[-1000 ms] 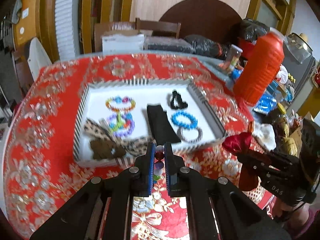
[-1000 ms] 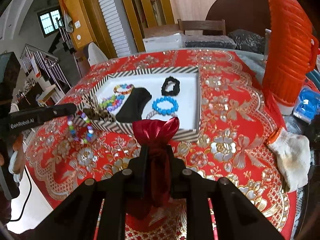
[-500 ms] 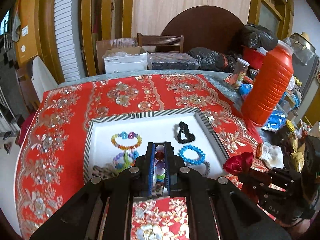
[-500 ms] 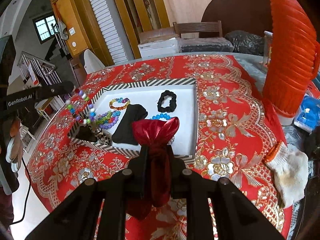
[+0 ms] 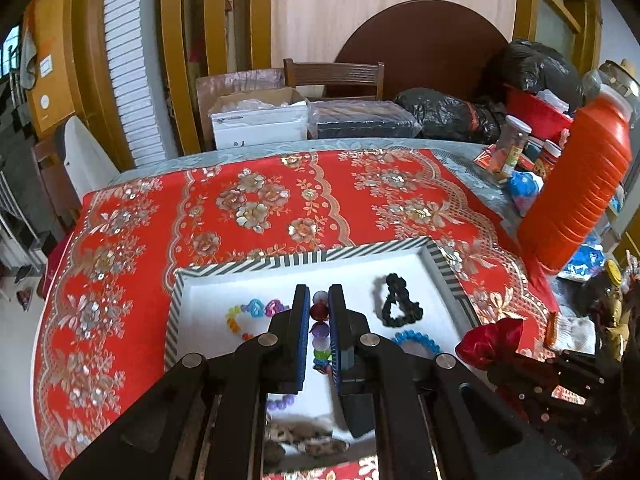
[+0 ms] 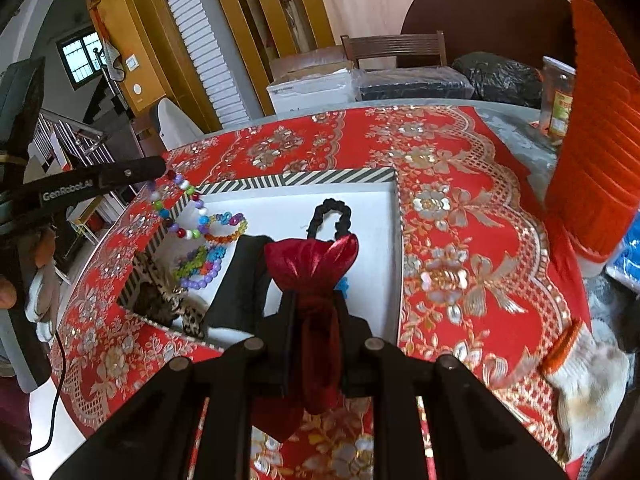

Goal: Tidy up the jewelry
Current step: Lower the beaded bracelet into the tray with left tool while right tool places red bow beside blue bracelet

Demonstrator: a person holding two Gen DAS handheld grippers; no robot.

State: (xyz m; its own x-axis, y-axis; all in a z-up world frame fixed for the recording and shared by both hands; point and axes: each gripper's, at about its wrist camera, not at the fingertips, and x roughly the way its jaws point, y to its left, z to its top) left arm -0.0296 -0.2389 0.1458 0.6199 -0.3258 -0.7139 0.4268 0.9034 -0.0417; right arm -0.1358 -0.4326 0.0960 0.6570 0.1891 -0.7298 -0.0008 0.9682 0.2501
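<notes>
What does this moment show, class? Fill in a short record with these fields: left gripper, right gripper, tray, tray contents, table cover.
left gripper: shut on a multicoloured bead bracelet, held over the tray
right gripper: shut on a red satin pouch
tray: white, striped rim
tray contents: black scrunchie, blue bead bracelet, black cloth, leopard-print fabric, other coloured bracelets
table cover: red floral cloth

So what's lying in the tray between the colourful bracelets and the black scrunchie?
A black cloth lies between the colourful bracelets and the black scrunchie, seen in the right wrist view.
</notes>
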